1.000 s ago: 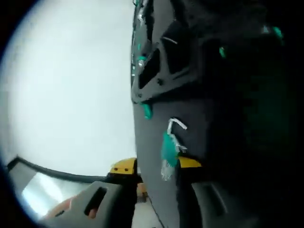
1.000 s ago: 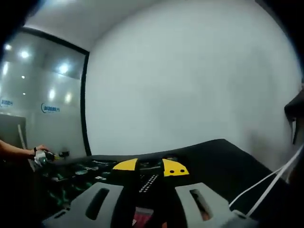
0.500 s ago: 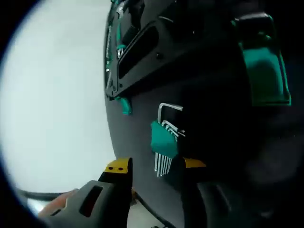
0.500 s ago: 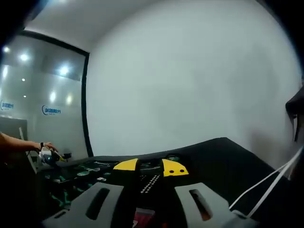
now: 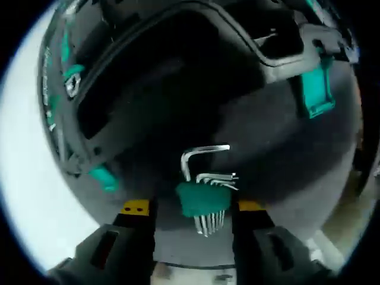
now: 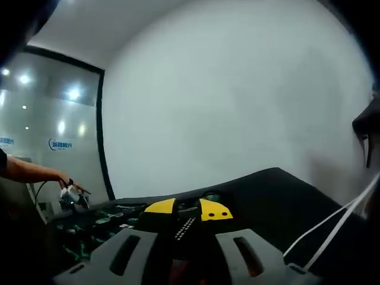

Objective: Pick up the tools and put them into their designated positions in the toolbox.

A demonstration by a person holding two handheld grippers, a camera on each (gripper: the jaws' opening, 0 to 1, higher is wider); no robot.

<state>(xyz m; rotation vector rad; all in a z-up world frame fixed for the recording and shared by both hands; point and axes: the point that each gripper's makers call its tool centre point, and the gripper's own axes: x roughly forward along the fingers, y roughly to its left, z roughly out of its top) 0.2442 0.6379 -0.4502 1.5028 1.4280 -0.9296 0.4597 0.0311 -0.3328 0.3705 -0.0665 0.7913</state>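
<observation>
Left view swung, one hex-key set centred

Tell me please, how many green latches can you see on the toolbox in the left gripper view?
2. One green latch sits at the upper right edge of the toolbox; the other green latch is at its lower left edge. Others may be hidden beyond the dark parts.

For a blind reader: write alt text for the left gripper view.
A set of hex keys in a green holder lies on a dark mat between the open jaws of the left hand-held gripper. Beyond it stands an open black toolbox with green latches.
</observation>
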